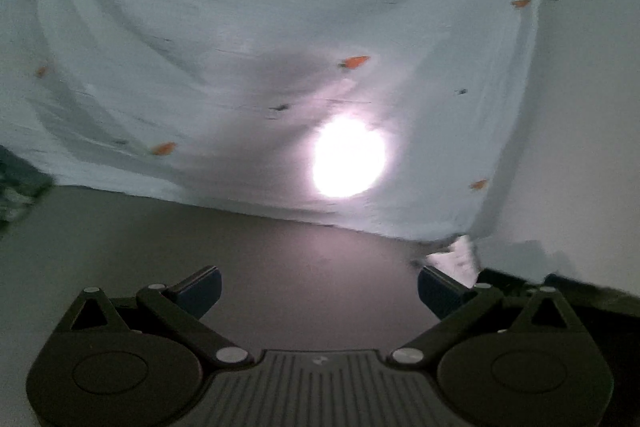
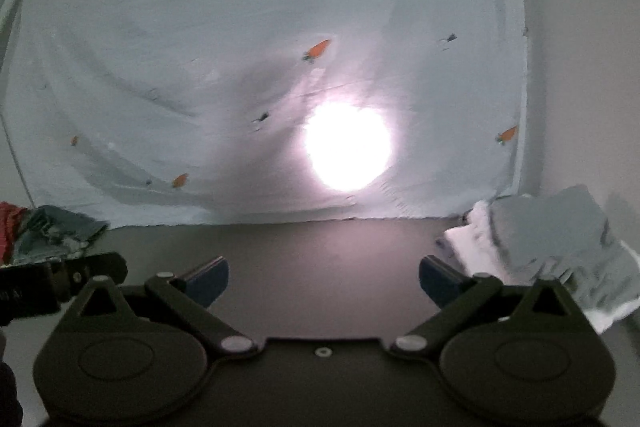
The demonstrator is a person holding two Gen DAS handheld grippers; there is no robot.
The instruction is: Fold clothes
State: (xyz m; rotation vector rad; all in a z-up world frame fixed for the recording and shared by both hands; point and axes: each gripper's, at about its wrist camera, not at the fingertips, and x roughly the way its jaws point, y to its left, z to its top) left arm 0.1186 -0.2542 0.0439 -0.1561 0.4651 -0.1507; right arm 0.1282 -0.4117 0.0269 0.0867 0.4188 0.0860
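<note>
Both the left claw [image 1: 319, 287] and the right claw [image 2: 324, 281] are spread wide, nothing pinched. A pale carrot-print cloth [image 2: 240, 87] is seen at twelve o'clock on the worktop [image 2: 320, 247].

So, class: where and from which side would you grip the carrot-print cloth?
Grip the carrot-print cloth at its near hem, towards the corners. It lies spread flat on the table with that edge facing both open grippers, right and left, so come in low from the front.
</note>
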